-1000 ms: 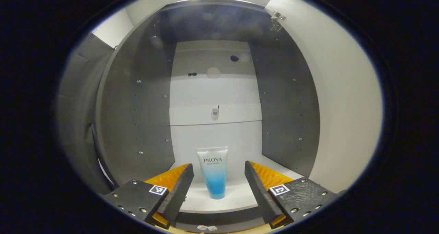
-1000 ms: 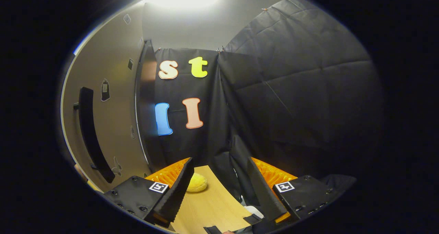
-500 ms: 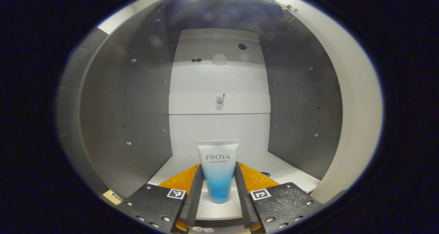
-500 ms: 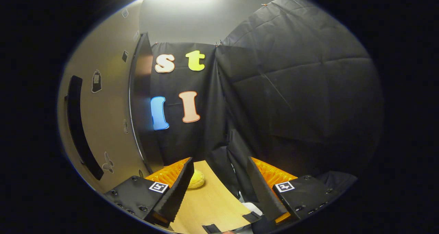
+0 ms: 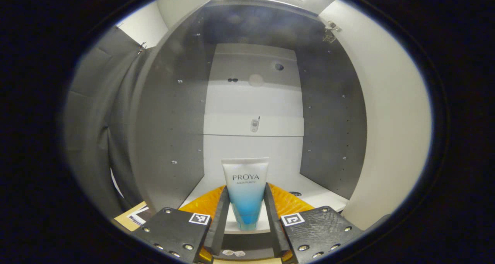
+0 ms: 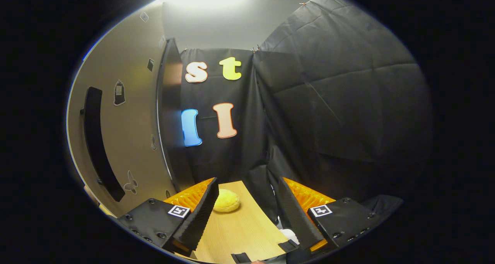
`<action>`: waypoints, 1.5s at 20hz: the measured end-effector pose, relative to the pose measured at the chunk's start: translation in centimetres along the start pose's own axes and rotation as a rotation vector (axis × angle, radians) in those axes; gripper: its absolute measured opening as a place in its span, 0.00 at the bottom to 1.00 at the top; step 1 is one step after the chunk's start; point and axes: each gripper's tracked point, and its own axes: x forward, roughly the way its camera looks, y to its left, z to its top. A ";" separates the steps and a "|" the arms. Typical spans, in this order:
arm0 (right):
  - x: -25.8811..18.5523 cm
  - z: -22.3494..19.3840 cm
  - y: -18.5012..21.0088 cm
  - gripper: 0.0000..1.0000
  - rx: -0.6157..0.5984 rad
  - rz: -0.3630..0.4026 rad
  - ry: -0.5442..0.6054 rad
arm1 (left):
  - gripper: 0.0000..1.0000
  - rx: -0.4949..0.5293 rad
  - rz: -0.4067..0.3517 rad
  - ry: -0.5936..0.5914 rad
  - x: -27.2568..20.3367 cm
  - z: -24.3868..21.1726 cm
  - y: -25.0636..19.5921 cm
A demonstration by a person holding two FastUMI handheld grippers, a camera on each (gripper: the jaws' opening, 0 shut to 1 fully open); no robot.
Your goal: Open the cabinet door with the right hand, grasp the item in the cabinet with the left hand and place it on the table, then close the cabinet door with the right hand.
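Observation:
In the left gripper view a white-to-blue tube [image 5: 245, 192] stands upright with its cap down, held between both fingers of my left gripper [image 5: 245, 213], which is shut on it at the front of the cabinet floor [image 5: 321, 196]. The cabinet [image 5: 170, 113] has grey side walls and a white back. Its open door [image 5: 390, 113] stands at the right. In the right gripper view my right gripper [image 6: 247, 202] is open and holds nothing, over the wooden table [image 6: 239, 229]. The open door [image 6: 127, 101] with its long dark handle [image 6: 98, 144] is at the left.
A yellow round soft object [image 6: 226, 200] lies on the table past my right gripper's left finger. Black cloth walls close the booth behind and to the right. In the left gripper view a table corner with a paper label [image 5: 135, 215] shows at lower left.
My left gripper shut on the tube between one second and half a second ago, and has since drawn back a little with it. My right gripper shifted slightly and stays open.

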 end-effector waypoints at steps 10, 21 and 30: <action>-0.1 -1.0 2.2 0.92 -0.015 0.125 0.022 | 0.55 0.037 0.100 -0.020 -9.2 -1.8 5.4; -1.0 -2.7 2.1 0.98 0.049 0.162 0.047 | 0.52 0.042 0.157 -0.012 -17.3 -7.3 8.8; -1.6 -3.8 1.6 0.98 0.033 0.158 0.064 | 0.48 0.038 0.139 0.071 -23.5 -16.8 8.8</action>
